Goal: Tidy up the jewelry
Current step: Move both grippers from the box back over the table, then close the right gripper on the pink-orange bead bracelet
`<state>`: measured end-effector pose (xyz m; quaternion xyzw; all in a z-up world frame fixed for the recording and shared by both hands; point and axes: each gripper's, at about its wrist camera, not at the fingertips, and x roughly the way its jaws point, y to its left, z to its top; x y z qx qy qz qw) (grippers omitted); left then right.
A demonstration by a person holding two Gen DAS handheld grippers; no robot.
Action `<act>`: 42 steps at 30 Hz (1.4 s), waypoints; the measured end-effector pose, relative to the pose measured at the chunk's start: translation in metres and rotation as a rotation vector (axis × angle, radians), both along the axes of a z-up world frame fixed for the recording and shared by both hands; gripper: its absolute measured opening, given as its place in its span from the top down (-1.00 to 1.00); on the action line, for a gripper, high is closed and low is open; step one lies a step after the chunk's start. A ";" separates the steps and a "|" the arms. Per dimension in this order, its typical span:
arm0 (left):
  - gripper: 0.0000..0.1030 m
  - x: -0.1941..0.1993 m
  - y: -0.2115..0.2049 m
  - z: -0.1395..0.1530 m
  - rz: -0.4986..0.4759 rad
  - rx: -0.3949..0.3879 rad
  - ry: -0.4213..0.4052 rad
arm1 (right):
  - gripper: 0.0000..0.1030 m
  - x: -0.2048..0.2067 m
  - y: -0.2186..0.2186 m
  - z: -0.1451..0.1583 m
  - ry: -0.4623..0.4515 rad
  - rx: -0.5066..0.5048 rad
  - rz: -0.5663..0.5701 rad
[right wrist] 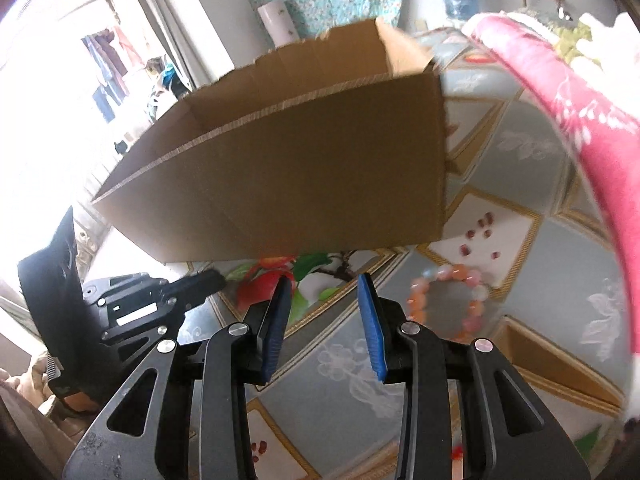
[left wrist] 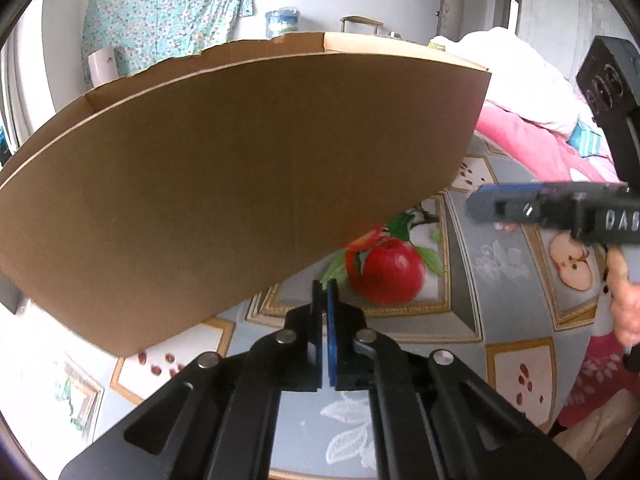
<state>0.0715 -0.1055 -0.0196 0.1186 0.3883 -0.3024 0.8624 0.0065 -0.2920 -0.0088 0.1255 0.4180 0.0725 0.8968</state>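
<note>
Two grippers are up over the fruit-print tablecloth (left wrist: 472, 280), and I'm watching both feeds. My left gripper (left wrist: 325, 286) has its blue pads pinched flat together with nothing between them, tips just short of the lower edge of the cardboard box (left wrist: 240, 184). That box fills most of the left view; its top is open and the far rim looks torn.

My right gripper (right wrist: 324, 284) stands with its jaws parted and nothing in the gap, pointing down at the cloth near the printed red apple (left wrist: 386, 272). Just to the right of its right finger lies the bead bracelet (right wrist: 448, 300), a ring of orange, pink and pale beads resting flat on the tablecloth, clear of the box. It's blurred in that view, so I can't vouch for the exact bead colours.

Pink floral fabric (right wrist: 560, 92) runs along the right side of the table. A hand (left wrist: 628, 304) shows at the right edge of the left view.
</note>
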 end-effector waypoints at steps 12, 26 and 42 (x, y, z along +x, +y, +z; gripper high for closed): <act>0.98 -0.007 0.031 0.011 0.068 -0.058 0.006 | 0.32 -0.021 -0.022 0.008 0.027 -0.077 -0.089; 0.98 -0.010 0.026 0.016 0.056 -0.045 0.005 | 0.41 0.021 -0.007 -0.018 0.104 -0.192 -0.083; 0.98 -0.003 0.018 0.030 0.109 0.048 0.045 | 0.86 0.018 -0.022 -0.012 0.080 -0.105 -0.156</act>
